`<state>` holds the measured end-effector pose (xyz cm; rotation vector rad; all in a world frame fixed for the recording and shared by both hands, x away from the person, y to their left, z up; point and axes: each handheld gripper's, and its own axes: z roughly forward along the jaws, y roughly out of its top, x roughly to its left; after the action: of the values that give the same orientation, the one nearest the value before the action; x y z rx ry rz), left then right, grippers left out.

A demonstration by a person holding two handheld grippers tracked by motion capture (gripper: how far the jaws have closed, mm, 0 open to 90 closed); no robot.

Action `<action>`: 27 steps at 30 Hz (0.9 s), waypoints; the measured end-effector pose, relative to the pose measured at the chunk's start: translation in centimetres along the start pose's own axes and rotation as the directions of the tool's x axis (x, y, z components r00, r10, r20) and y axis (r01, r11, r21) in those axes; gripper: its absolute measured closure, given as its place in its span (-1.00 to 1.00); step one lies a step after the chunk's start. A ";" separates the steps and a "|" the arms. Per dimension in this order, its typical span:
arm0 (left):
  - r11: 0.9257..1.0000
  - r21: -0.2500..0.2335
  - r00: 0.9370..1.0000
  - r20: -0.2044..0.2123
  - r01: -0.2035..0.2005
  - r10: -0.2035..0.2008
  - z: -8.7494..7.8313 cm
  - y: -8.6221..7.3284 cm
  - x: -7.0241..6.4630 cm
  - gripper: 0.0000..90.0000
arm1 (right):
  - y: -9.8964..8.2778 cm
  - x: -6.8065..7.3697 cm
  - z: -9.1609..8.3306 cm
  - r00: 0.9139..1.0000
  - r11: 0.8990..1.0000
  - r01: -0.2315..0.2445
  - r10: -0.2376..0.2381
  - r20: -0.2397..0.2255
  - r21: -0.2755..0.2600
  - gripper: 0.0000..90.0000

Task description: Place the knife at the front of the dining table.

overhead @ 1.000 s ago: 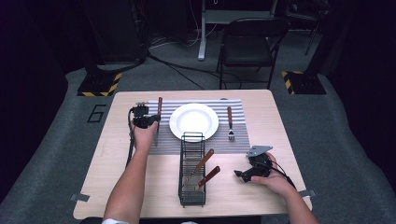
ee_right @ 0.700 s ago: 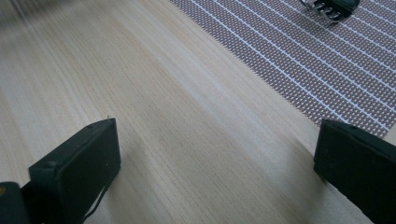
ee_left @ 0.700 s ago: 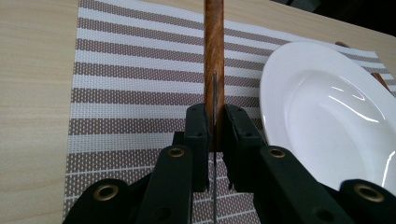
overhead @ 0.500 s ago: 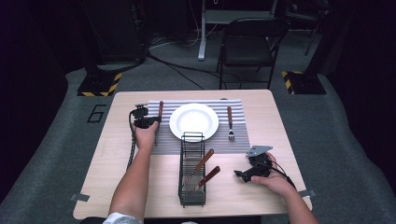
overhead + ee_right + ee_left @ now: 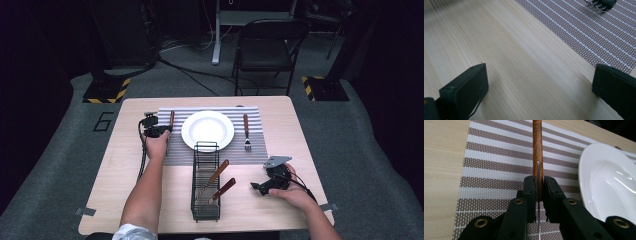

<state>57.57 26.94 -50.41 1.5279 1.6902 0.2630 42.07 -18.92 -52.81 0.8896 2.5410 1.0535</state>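
the left gripper (image 5: 538,192) is clamped on the knife (image 5: 537,150), whose long axis runs straight ahead along the placemat (image 5: 494,165), just left of the plate (image 5: 609,182). the right gripper (image 5: 540,85), jaws apart, rests well away by the rack (image 5: 206,180).

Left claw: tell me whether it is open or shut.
Shut. In the left gripper view the left claw has both black jaws pressed on the knife, where its wooden handle meets the blade, above the striped placemat.

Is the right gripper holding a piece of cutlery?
No, the right gripper has its jaws wide apart over the bare table, with nothing between them.
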 end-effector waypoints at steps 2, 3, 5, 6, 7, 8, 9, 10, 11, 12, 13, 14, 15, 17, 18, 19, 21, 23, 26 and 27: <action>1.000 0.010 1.000 -0.009 -0.001 0.001 0.2 -0.1 0.2 0.80 | 0.0 0.0 0.0 1.000 1.000 0.000 0.000 0.000 0.000 -1.00; 1.000 0.018 1.000 -0.021 -0.004 0.004 0.3 -0.2 0.2 0.80 | 0.0 0.0 0.0 1.000 1.000 0.000 0.000 0.000 0.000 -1.00; 1.000 0.017 1.000 -0.029 -0.002 0.002 0.5 -0.3 0.3 0.80 | 0.0 0.0 0.0 1.000 1.000 0.000 0.000 0.000 0.000 -1.00; 1.000 0.020 0.999 -0.032 -0.003 0.004 0.5 -0.4 0.3 0.80 | 0.0 0.0 0.0 1.000 1.000 0.000 0.000 0.000 0.000 -1.00; 1.000 0.020 0.999 -0.032 -0.003 0.004 0.5 -0.4 0.3 0.80 | 0.0 0.0 0.0 1.000 1.000 0.000 0.000 0.000 0.000 -1.00; 1.000 0.017 0.999 -0.041 -0.007 0.008 0.6 -0.4 0.2 0.80 | 0.0 0.0 0.0 1.000 1.000 0.000 0.000 -0.001 0.000 -1.00; 1.000 0.013 0.999 -0.037 -0.003 0.003 0.7 -0.4 0.2 0.80 | 0.0 0.0 0.0 1.000 1.000 0.001 -0.001 -0.001 0.000 -1.00; 1.000 0.013 0.999 -0.037 -0.003 0.003 0.7 -0.4 0.2 0.80 | 0.0 0.0 0.0 1.000 1.000 0.001 -0.001 -0.001 0.000 -1.00; 1.000 0.018 0.999 -0.034 -0.011 0.011 0.7 -0.4 0.3 0.80 | 0.0 0.0 0.0 1.000 1.000 0.001 -0.001 -0.001 0.000 -1.00; 1.000 0.016 0.999 -0.040 -0.006 0.007 0.8 -0.5 0.2 0.80 | 0.0 0.0 0.0 1.000 1.000 0.000 0.000 -0.001 0.000 -1.00; 1.000 0.018 0.999 -0.036 0.002 -0.001 0.8 -0.5 0.1 0.80 | 0.0 0.0 0.0 1.000 1.000 -0.001 0.001 0.000 0.000 -1.00; 1.000 0.018 0.999 -0.036 0.002 -0.001 0.8 -0.5 0.1 0.80 | 0.0 0.0 0.0 1.000 1.000 -0.001 0.001 0.000 0.000 -1.00; 1.000 0.022 0.999 -0.033 0.000 0.000 0.9 -0.5 0.2 0.80 | 0.0 0.0 0.0 1.000 1.000 0.000 0.000 0.000 0.000 -1.00; 1.000 0.017 0.999 -0.032 0.020 -0.019 1.0 -0.6 0.3 0.80 | 0.0 0.0 0.0 1.000 1.000 0.000 0.000 0.000 0.000 -1.00; 1.000 0.017 0.999 -0.032 0.020 -0.019 1.0 -0.6 0.3 0.80 | 0.0 0.0 0.0 1.000 1.000 0.000 0.000 0.000 0.000 -1.00; 1.000 0.017 0.999 -0.034 0.020 -0.020 1.0 -0.5 0.4 0.80 | 0.0 0.0 0.0 1.000 1.000 0.000 0.000 0.000 0.000 -1.00; 1.000 0.019 0.999 -0.041 0.022 -0.021 0.9 -0.5 0.3 0.79 | 0.0 0.0 0.0 1.000 1.000 0.000 0.000 0.000 0.000 -1.00; 1.000 0.014 0.999 -0.036 0.012 -0.011 0.9 -0.6 0.5 0.79 | 0.0 0.0 0.0 1.000 1.000 0.000 0.000 0.000 0.000 -1.00; 1.000 0.015 0.999 -0.044 -0.004 0.005 0.8 -0.5 0.6 0.77 | 0.0 0.0 0.0 1.000 1.000 0.000 0.000 0.001 0.000 -1.00; 1.000 0.011 0.999 -0.047 -0.001 0.001 0.8 -0.5 0.5 0.76 | 0.0 0.0 0.0 1.000 1.000 0.000 0.000 0.000 0.001 -1.00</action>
<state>57.76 27.02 -51.47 1.5414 1.7304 0.2927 42.07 -18.92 -52.81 0.8896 2.5415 1.0520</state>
